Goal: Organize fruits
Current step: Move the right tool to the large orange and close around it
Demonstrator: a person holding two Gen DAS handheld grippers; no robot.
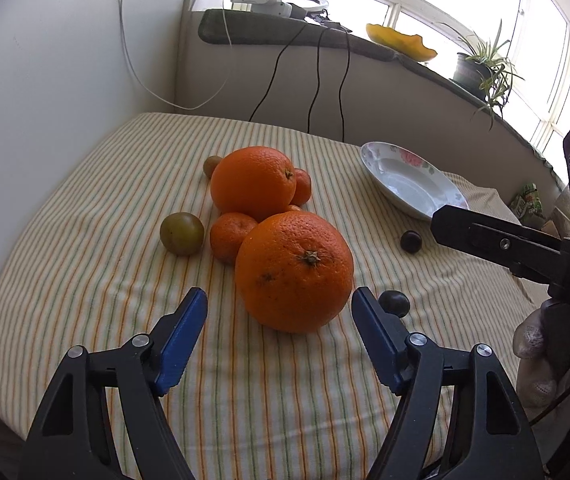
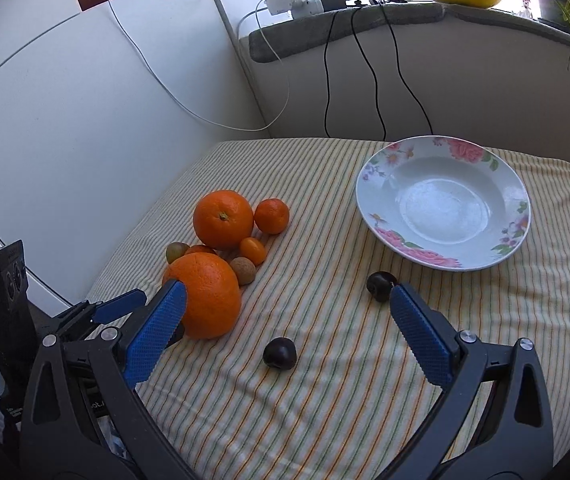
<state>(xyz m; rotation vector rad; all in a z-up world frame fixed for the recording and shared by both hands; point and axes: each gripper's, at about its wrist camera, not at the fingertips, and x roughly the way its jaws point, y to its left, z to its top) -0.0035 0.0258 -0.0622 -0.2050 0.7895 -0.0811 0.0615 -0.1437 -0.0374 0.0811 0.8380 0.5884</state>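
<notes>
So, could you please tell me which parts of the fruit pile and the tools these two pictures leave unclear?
- Left wrist view: the near orange covers most of a small fruit behind it, so its kind is unclear.
- Left wrist view: the left claw finger hides part of a dark plum.
- Right wrist view: the green fruit is half hidden behind the oranges.
- Right wrist view: the right claw finger overlaps the far dark plum.
</notes>
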